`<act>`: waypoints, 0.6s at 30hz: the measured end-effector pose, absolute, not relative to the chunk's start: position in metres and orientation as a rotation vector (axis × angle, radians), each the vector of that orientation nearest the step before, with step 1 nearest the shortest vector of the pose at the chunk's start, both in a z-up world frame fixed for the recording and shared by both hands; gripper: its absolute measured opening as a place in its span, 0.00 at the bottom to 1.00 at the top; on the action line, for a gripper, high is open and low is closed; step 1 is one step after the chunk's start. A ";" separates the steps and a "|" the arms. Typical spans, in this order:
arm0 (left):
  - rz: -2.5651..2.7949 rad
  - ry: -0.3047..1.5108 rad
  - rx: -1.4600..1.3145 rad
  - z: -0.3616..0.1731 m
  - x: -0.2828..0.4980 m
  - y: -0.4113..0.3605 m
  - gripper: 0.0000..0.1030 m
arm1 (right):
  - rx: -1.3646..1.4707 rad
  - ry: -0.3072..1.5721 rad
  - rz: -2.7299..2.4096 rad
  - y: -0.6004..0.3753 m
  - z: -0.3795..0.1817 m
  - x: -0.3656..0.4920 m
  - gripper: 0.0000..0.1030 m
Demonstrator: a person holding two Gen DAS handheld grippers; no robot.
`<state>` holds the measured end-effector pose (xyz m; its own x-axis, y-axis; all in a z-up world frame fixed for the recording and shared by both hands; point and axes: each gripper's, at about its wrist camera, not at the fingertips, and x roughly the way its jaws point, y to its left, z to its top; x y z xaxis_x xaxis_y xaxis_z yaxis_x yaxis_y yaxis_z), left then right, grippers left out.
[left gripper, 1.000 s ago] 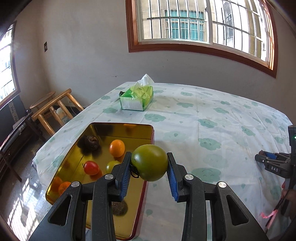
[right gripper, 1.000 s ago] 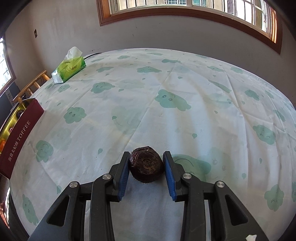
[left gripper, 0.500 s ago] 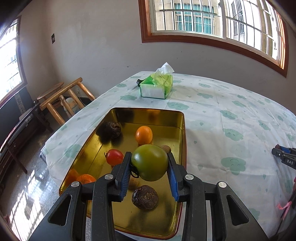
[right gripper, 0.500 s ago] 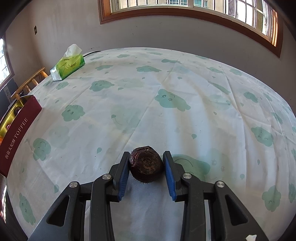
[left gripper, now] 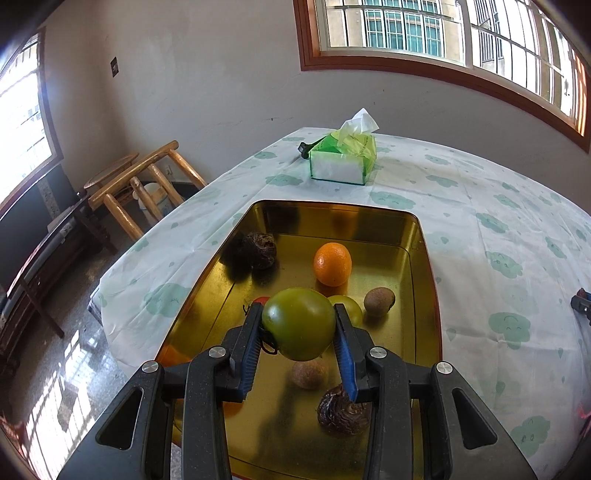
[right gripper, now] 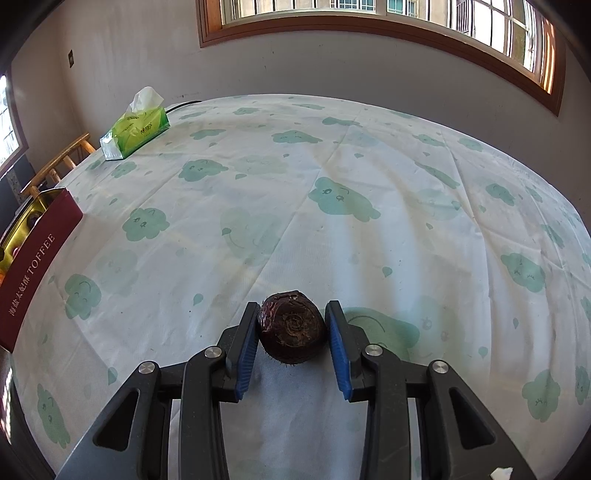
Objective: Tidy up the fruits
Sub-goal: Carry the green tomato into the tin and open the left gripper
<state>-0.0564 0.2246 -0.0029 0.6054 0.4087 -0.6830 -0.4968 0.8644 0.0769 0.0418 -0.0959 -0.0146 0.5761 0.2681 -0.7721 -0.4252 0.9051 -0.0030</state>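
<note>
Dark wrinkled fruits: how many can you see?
3 dark fruits: one far-left in the tin, one at its near end, one in the right gripper. Others may hide.

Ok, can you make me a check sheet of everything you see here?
Surface: tablecloth with green cloud faces, wrinkled.
Job's things: gold tin holding an orange, dark wrinkled fruits and small brown ones; green tomato; dark round fruit.
Clutter: tissue box.
Grippers: left gripper holds the green tomato over the tin; right gripper has jaws around the dark round fruit, a slight gap on one side.
Cables: dark cord behind the tissue box.
Surroundings: wooden chair, windows.
</note>
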 end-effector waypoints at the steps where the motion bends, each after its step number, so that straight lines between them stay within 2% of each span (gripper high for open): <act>1: 0.530 0.759 -0.124 -0.003 -0.055 0.228 0.37 | -0.197 0.867 0.409 -0.096 -0.015 0.042 0.32; 18: 0.569 0.813 -0.091 -0.009 -0.031 0.256 0.37 | -0.203 0.866 0.406 -0.096 -0.015 0.042 0.32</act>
<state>-0.0308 0.2563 -0.0086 0.5469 0.4454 -0.7090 -0.5133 0.8473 0.1363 0.0418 -0.0955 -0.0145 0.5779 0.2637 -0.7723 -0.4256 0.9049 -0.0094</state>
